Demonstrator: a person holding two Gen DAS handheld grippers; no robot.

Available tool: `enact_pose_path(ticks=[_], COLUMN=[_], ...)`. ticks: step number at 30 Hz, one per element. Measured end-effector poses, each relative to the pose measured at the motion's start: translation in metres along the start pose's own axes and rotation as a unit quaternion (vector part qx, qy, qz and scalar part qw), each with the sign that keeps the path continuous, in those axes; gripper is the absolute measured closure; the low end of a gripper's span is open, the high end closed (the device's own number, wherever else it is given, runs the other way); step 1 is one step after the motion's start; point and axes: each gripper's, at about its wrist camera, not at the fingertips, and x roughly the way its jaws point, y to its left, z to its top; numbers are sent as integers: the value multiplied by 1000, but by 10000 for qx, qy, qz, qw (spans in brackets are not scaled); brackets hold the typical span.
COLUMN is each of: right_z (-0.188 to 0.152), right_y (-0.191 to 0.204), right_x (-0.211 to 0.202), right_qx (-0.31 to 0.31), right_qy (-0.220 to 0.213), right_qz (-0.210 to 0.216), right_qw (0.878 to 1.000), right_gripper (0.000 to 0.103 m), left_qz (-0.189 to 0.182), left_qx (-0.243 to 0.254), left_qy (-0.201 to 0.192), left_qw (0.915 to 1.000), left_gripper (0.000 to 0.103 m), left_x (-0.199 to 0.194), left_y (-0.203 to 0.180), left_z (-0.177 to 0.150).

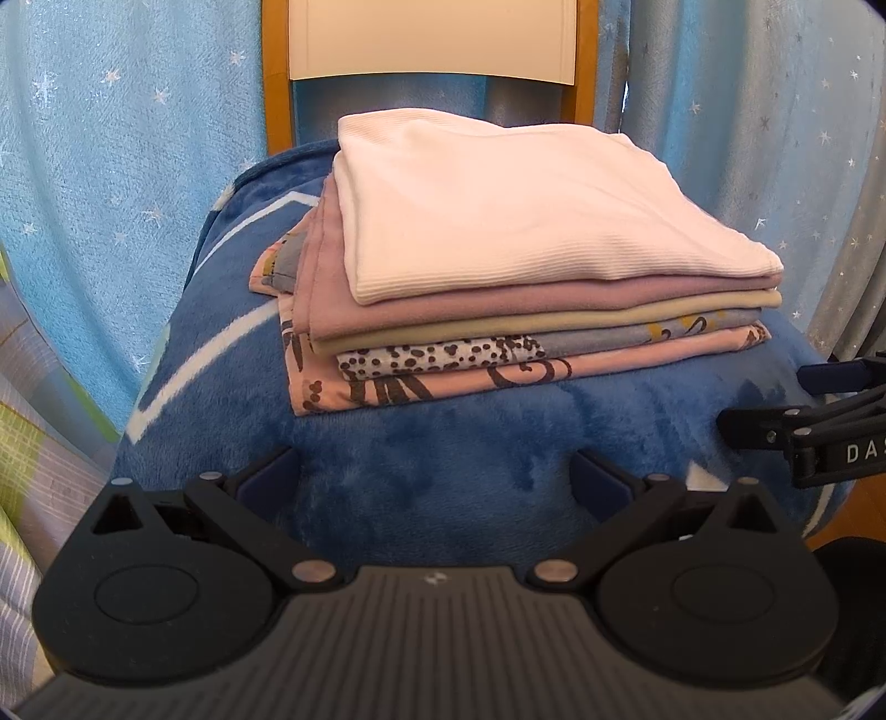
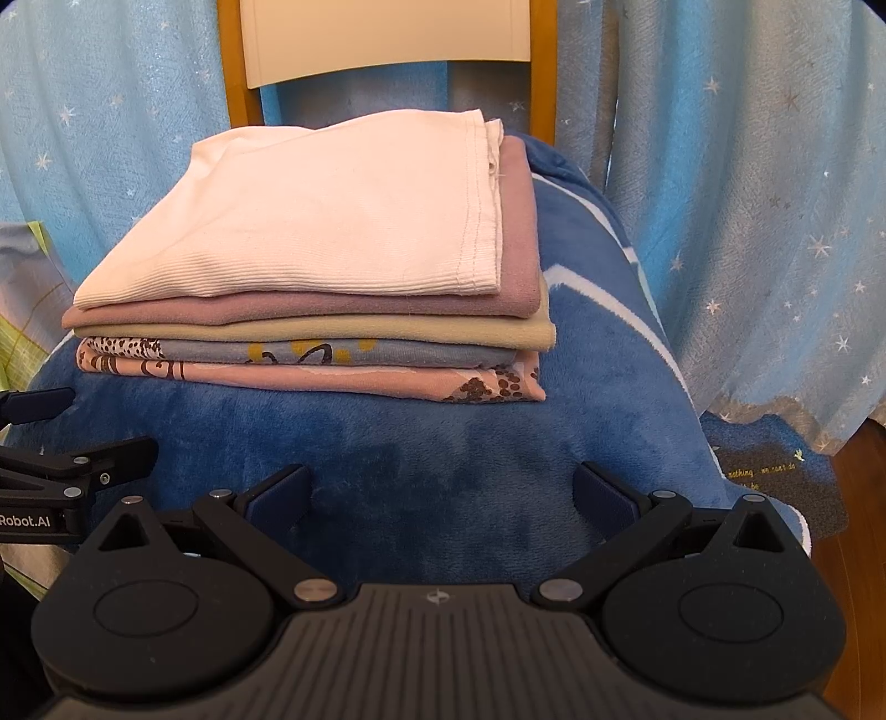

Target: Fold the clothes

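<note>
A stack of folded clothes (image 1: 531, 266) sits on a chair seat draped with a blue plush blanket (image 1: 443, 459), toward the seat's back edge, with a band of bare blanket between the pile and the front edge. On top lies a white ribbed garment (image 1: 515, 205), squared off and flat; in the right wrist view its stitched hem (image 2: 476, 221) runs along the right side of the pile. Under it comes a dusty mauve piece (image 1: 443, 307), then a pale beige-green one (image 2: 421, 332), then a grey-blue layer with yellow and dark markings (image 2: 332, 351) beside a spotted black-and-white patch (image 1: 443, 354), and at the bottom a pink garment with dark print (image 1: 421, 387) — its edge sticks out a little past the layers above on the left side of the seat.

The left gripper (image 1: 437, 482) hovers over the front edge of the blanket, its fingers spread wide with nothing between them. The right gripper (image 2: 443, 487) is just beside it at the same edge, equally wide apart and empty — neither touches the pile. Each shows at the margin of the other's view.

Behind the seat rises the chair back (image 1: 426, 39), a cream panel in an orange-brown wooden frame, and beyond it hang light blue curtains with small stars (image 2: 747, 194). White stripes cross the blanket.
</note>
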Motion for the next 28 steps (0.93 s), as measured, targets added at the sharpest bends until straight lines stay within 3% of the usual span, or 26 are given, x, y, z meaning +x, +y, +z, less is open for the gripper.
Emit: enact_pose_path(ticks=[28], right_z=[1], right_y=[1], right_x=[1], right_qx=[9], right_qy=[7], right_qz=[-23], right_qw=[10000], right_gripper=[0], left_qz=[-6], left_qx=[-11], left_qy=[-37], left_qw=[10000], left_gripper=[0], left_x=[-1], left_y=[0], left_z=[-2])
